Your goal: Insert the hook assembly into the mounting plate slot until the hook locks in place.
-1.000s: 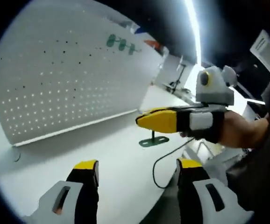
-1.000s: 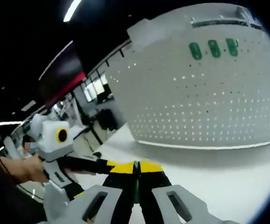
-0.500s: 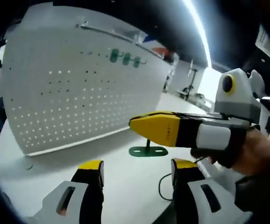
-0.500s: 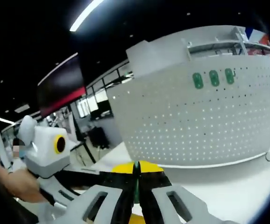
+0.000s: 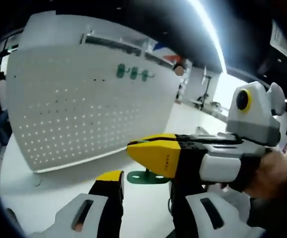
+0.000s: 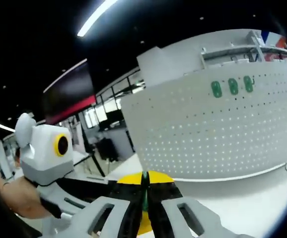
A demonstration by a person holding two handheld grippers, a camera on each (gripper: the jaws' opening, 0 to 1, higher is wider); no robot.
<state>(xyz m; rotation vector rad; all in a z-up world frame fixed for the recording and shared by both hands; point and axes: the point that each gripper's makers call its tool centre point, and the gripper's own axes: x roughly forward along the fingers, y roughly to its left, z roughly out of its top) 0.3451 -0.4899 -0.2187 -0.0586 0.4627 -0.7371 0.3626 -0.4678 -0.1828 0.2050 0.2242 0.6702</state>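
A white pegboard stands upright on the table, with three green hooks mounted near its top. My right gripper reaches in from the right of the left gripper view, its yellow jaws shut on a green hook assembly whose flat base hangs below the tips, just above the table. My left gripper stands open beneath it, with nothing between its fingers. In the right gripper view, my right gripper pinches a thin green edge, facing the pegboard and the mounted hooks.
The white table runs along the pegboard's foot. A person's hand holds the right gripper. The left gripper's dark body and a hand sit at the left of the right gripper view. Office furniture stands behind.
The right gripper with the green hook assembly has come closer, now directly over my left gripper's open jaws. Both views have tilted up toward the pegboard. Neither grip has changed.
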